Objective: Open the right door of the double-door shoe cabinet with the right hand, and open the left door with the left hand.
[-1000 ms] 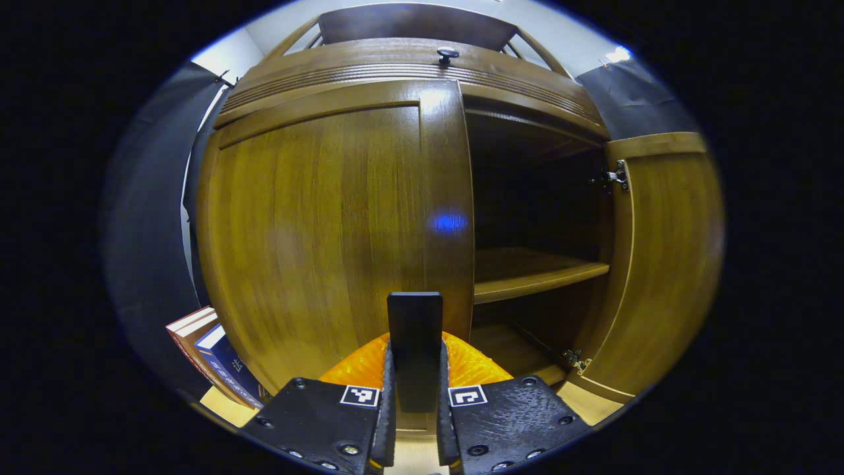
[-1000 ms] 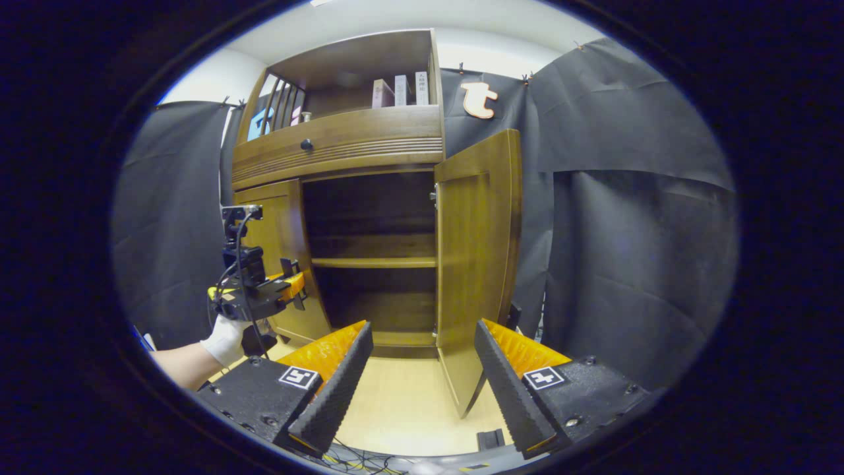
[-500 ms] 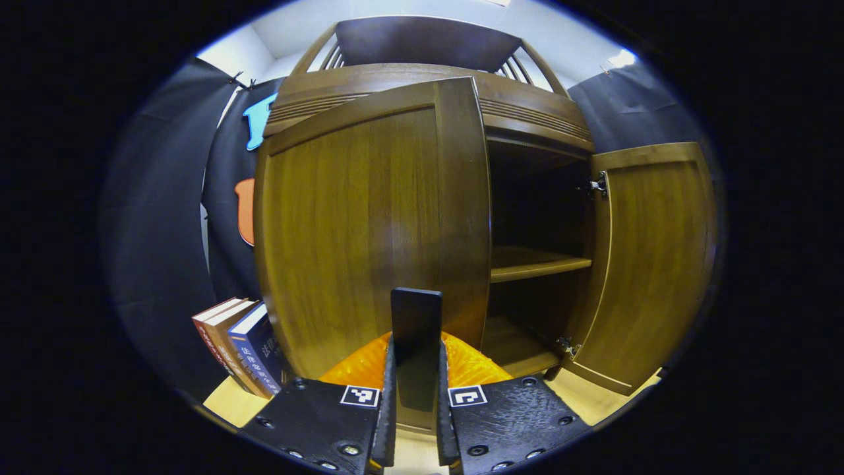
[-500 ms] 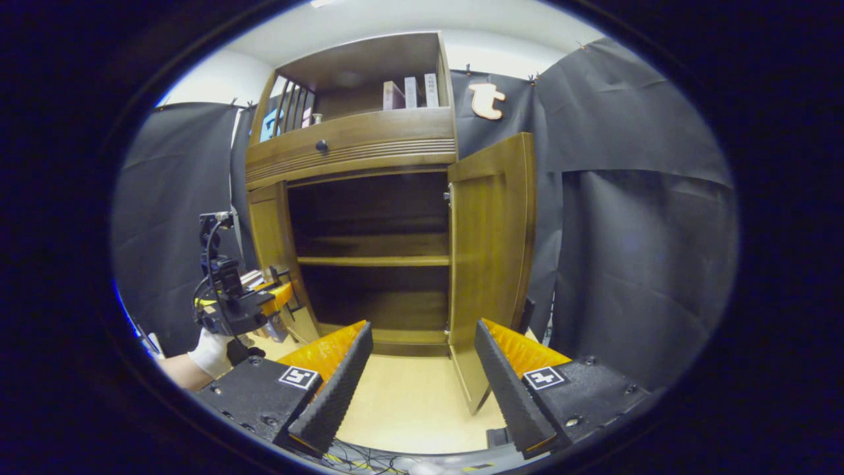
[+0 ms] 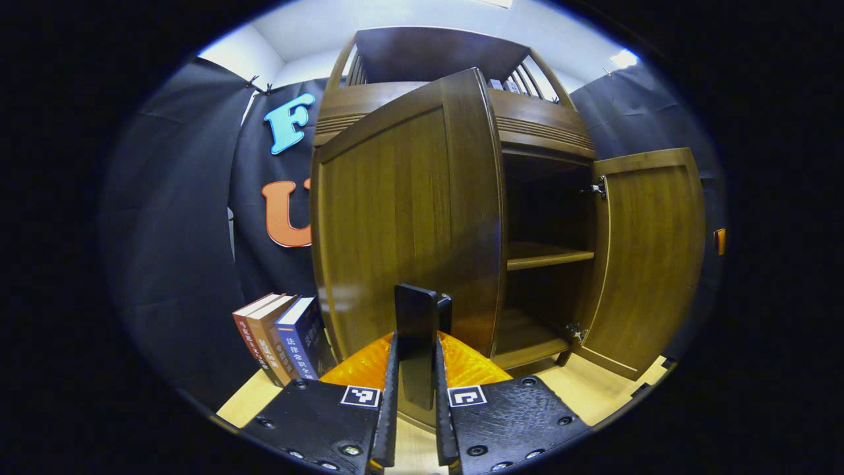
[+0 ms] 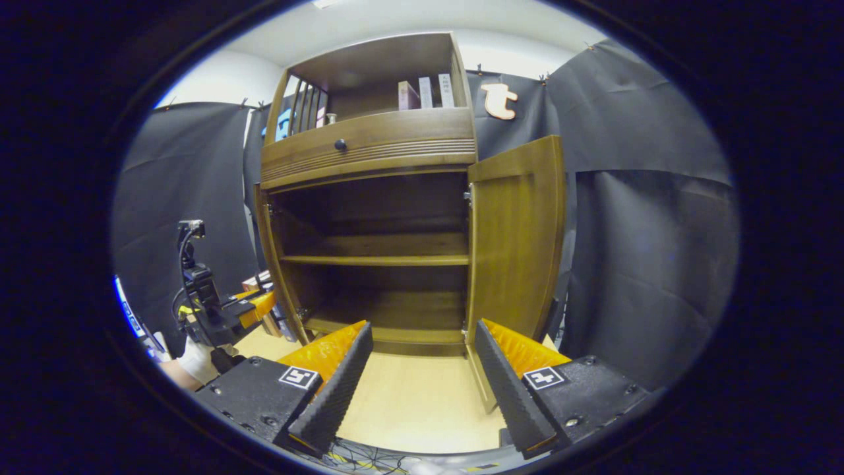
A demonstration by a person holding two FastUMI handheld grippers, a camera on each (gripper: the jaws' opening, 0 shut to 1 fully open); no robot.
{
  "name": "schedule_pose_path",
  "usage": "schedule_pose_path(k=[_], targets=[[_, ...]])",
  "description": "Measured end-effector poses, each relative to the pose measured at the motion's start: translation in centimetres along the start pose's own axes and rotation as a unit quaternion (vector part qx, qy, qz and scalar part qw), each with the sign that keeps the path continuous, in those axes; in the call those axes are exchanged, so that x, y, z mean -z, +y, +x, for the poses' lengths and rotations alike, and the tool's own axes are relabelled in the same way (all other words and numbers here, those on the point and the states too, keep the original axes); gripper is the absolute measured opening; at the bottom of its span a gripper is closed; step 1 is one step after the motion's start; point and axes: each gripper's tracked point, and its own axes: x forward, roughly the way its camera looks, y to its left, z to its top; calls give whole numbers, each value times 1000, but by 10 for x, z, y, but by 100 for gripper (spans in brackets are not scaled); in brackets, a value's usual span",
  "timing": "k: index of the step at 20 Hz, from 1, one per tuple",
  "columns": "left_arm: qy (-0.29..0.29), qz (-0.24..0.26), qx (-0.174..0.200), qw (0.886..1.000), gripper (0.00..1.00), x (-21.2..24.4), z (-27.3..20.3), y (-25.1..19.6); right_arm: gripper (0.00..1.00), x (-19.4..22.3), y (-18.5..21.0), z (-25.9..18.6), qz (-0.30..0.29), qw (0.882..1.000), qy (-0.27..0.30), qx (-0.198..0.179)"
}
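Left tongs (image 5: 415, 369) clamped on dark handle (image 5: 417, 316) of left door (image 5: 402, 218), door swung well out from shoe cabinet (image 6: 369, 152). My right tongs (image 6: 422, 369) spread apart, holding nothing, near floor (image 6: 415, 402). Right door (image 6: 517, 237) wide open. I see shelves (image 6: 376, 258) inside. Books (image 5: 280, 333) beside cabinet on left.

Left hand-held gripper (image 5: 415, 369) is clamped closed, while the right hand-held gripper (image 6: 422, 369) is spread wide.
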Motion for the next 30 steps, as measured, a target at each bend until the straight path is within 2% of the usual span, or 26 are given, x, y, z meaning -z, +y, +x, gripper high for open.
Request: schedule_pose_path(k=[9, 10, 11, 13, 14, 21, 28, 30], targets=[[-6, -5, -34, 999, 23, -2, -40, 69, 100, 6, 40, 4, -7, 999, 5, -36], [-12, -4, -29, 1000, 23, -4, -44, 73, 98, 7, 44, 3, -7, 999, 5, -39], [-8, -1, -55, 998, 17, 4, -42, 88, 98, 8, 48, 4, -8, 999, 5, -42], [-4, 14, -61, 998, 7, 9, -49, 107, 100, 9, 54, 6, -9, 999, 6, -47], [-1, 14, -62, 998, 7, 12, -51, 117, 98, 10, 57, 7, -9, 999, 7, -49], [1, -26, -24, 999, 6, 18, -56, 161, 98, 16, 75, 11, -13, 998, 13, -60], [-4, -14, 35, 999, 6, 23, -53, 192, 98, 20, 84, 12, -16, 998, 20, -57], [1, -8, 62, 998, 7, 26, -50, 196, 100, 20, 87, 11, -17, 998, 21, -56]])
